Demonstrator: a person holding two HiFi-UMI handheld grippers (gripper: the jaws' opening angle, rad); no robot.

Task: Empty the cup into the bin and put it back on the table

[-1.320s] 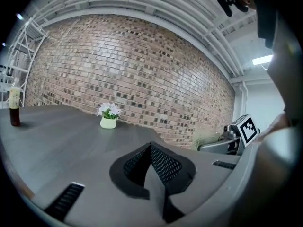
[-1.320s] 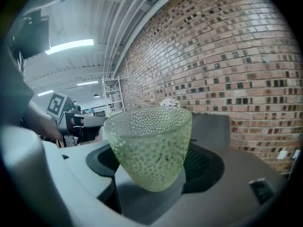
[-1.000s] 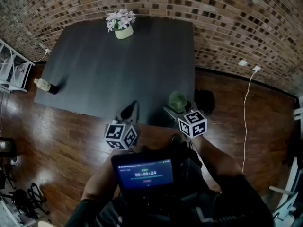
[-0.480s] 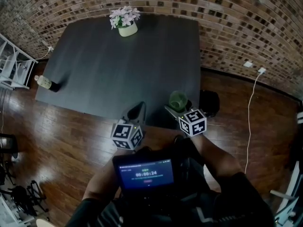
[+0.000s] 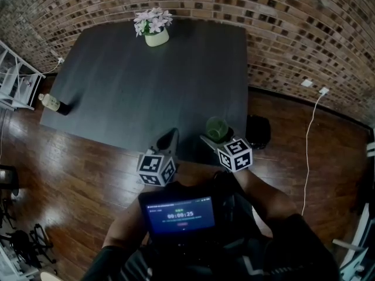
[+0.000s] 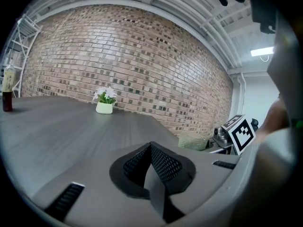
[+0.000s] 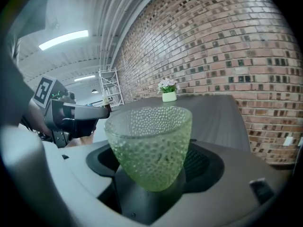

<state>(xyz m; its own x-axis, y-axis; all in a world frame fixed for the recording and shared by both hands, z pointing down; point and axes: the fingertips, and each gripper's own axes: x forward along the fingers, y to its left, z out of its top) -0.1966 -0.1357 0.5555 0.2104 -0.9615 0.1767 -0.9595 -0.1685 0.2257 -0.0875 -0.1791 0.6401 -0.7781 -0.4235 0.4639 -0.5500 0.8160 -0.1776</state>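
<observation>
Now the right tool (image 5: 214,135), tipped slightly down at the desk's (image 5: 146,86) near edge by its right corner, grips the green cup (image 7: 149,143) upright, mouth up; the left tool (image 5: 167,140) is closed, empty.

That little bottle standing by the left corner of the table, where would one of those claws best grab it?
Probably around the bottle's middle, coming in level from the side: it stands upright, tall and slim, near the table's left edge. The left gripper is free, jaws together; the right gripper holds the cup.
</observation>
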